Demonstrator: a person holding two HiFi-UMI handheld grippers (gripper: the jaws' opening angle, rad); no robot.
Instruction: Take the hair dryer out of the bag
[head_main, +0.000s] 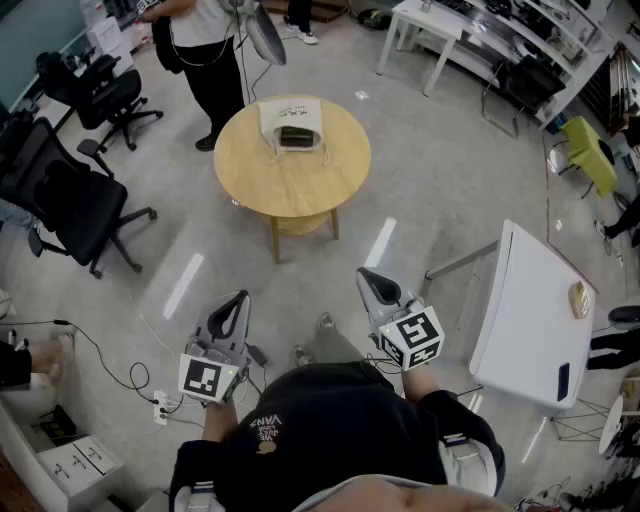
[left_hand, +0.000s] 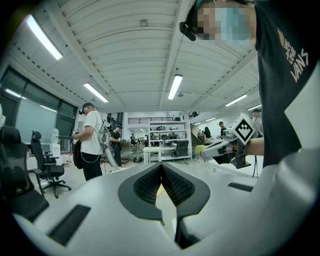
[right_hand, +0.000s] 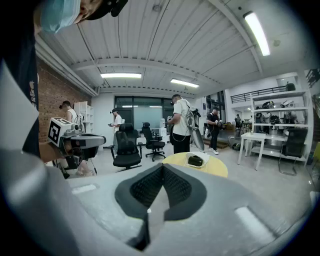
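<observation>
Well ahead of the left gripper (head_main: 240, 298) and right gripper (head_main: 366, 276), a dark shape (head_main: 296, 136) at the bag (head_main: 290, 112) is too small to identify. Beyond the tabletop (head_main: 250, 165), a standing person (head_main: 215, 60) is cut off at the top edge. Left gripper view: closed jaws hide nearly all that tabletop.

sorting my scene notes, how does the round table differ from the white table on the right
The round table is light wood and circular; the white table is rectangular. The round table carries a white bag with a dark object on it; the white table holds a small yellowish thing and a dark flat item. The round table stands ahead of the person, the white table off to the right. Both stand on the grey floor.
</observation>
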